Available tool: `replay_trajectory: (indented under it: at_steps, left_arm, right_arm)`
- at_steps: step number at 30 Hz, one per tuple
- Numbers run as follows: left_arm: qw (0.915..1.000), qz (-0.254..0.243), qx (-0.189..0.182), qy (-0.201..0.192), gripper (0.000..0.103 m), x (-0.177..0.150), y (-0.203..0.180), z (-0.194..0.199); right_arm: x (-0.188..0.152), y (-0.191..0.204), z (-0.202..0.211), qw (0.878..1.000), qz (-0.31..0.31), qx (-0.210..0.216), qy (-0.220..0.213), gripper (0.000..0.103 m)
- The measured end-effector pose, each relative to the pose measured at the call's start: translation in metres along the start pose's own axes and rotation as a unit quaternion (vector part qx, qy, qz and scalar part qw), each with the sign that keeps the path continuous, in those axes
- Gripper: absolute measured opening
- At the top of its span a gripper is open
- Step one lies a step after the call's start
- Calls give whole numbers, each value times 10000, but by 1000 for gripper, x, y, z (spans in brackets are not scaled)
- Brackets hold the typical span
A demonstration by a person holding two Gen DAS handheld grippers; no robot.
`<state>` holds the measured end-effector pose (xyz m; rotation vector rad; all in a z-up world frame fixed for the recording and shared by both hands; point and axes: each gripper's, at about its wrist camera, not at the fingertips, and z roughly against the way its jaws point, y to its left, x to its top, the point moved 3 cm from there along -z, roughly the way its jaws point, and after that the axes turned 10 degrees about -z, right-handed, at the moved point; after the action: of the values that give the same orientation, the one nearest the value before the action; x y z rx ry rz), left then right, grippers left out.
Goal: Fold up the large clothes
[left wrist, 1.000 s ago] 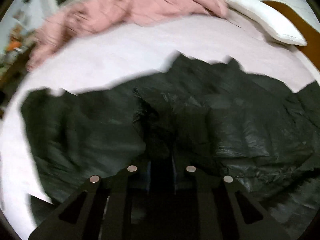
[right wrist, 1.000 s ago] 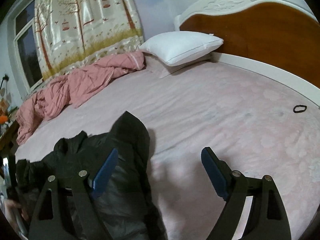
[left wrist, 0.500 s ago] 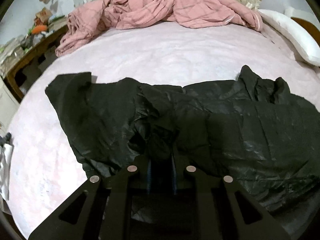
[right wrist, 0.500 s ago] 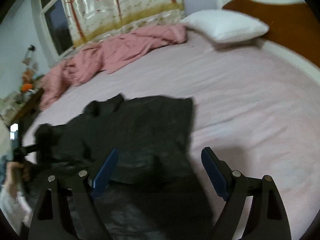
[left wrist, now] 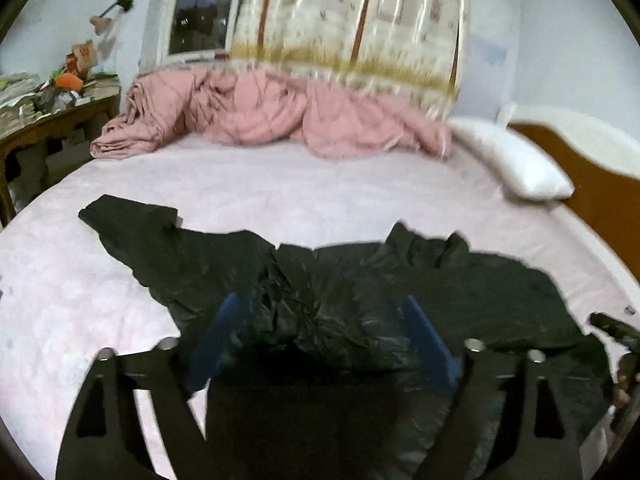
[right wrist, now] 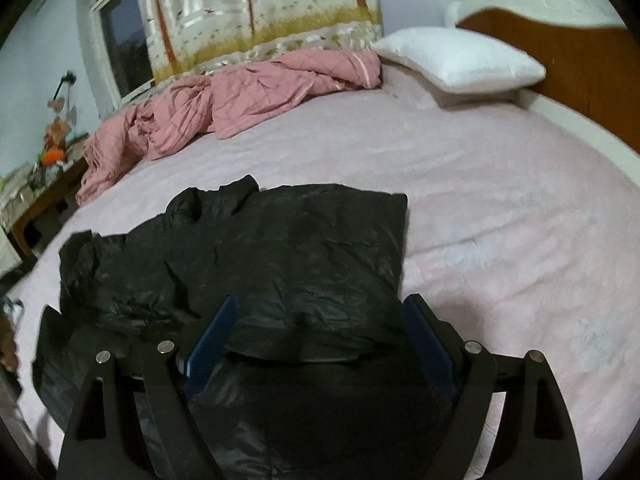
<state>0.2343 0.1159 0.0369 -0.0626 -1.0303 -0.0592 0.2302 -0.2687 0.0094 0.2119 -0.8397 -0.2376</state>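
Roughly spread, the black jacket (right wrist: 280,248) lay on the pink bed (right wrist: 500,208) (quilt (left wrist: 272,116) bunched behind), left gripper (left wrist: 320,336) fingers opening over crumpled fabric, right gripper (right wrist: 320,336) fingers parted wide, pressing nothing.

One black jacket (right wrist: 280,256) under both grippers; beyond them one pink quilt (right wrist: 224,108), one white pillow (right wrist: 460,60), one curtain (right wrist: 256,8), one window (left wrist: 200,4).
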Motion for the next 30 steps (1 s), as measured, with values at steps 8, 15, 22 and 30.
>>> replay_trajectory:
  at_steps: [8,15,22,30]
  left_arm:
    - [9962,829,156,206,102,-13,72,3]
    - [9909,1307,188,265,102,-15,113,3]
    - [9904,1181,659,273,102,-14,128,-6]
    - [9857,1427,618,642,102,-22,166,-53]
  right_arm:
    - [-6,8,0,9999,94,28,-116,87]
    - [-7,3,-1,9998,106,-73,-121,87]
    - [-7,1,-1,9997,131,-118,-150,87]
    - [-5,-3,0,9996,144,-86,-214,87]
